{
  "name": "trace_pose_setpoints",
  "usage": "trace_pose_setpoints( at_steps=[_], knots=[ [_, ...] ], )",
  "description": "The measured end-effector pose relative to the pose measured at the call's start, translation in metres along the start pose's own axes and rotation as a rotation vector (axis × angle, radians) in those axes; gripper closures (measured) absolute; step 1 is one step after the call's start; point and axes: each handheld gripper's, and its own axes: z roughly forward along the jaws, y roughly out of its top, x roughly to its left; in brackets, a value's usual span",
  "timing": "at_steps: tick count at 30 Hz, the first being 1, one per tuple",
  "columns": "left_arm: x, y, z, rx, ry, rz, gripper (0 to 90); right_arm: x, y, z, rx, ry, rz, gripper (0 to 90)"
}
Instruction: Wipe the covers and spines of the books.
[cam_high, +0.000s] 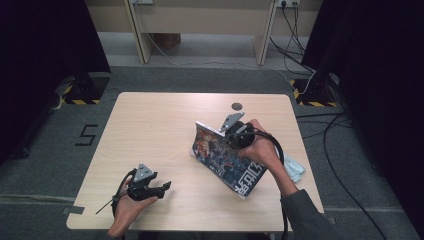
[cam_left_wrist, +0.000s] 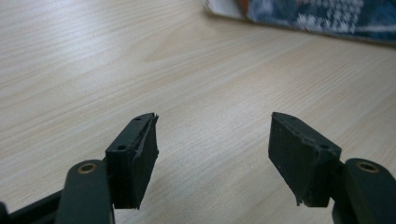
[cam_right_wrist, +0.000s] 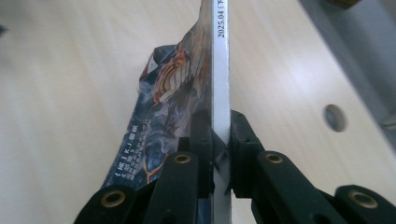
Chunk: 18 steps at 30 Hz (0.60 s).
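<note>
The wooden table (cam_high: 150, 130) is the largest thing here; on it, at about four o'clock from its centre, a magazine (cam_high: 225, 157) stands half lifted, its far edge raised and its near corner resting on the wood. The right gripper (cam_high: 234, 134) is clenched on the magazine's white spine (cam_right_wrist: 220, 70), one jaw on each side of it, at the top edge of the cover; the right hand (cam_high: 260, 150) reaches over it from five o'clock. The left gripper (cam_high: 162, 187) is at seven o'clock of the table, near the front edge; it is released, with nothing between the pads (cam_left_wrist: 140, 158), and only bare wood is seen under them.

I judge the risk like this: the grip is on a thin strip of the spine only, so the heavy pages can swing or slide out; the soft cover already bends, and it could crease or tear if the lift goes faster; the left gripper is well apart and cannot support it.

On the spine I can read "2025.04"; large white characters are on the cover, too blurred for me. A small dark round hole (cam_high: 236, 106) lies at one o'clock.
</note>
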Motion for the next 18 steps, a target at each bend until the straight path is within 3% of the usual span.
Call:
trace_pose_setpoints(
  at_steps=[3,4,7,12,18],
  knots=[
    [-0.002,0.001,0.0,-0.009,-0.003,0.004,32.6,-0.002,0.012,0.004,0.03,-0.069,-0.028,83.2],
    [-0.002,0.001,0.0,-0.012,0.003,0.011,32.7,-0.001,0.016,0.006,0.037,-0.091,-0.061,83.2],
    [-0.001,0.001,0.0,-0.01,0.004,0.01,32.9,0.014,0.026,0.01,0.058,-0.117,-0.13,83.2],
    [0.0,0.001,-0.002,-0.017,0.016,0.003,33.2,0.039,0.034,0.008,0.055,-0.05,-0.182,83.1],
    [0.001,0.0,-0.001,-0.015,0.017,0.0,33.9,0.053,0.032,-0.002,0.031,0.044,-0.172,83.1]
  ],
)
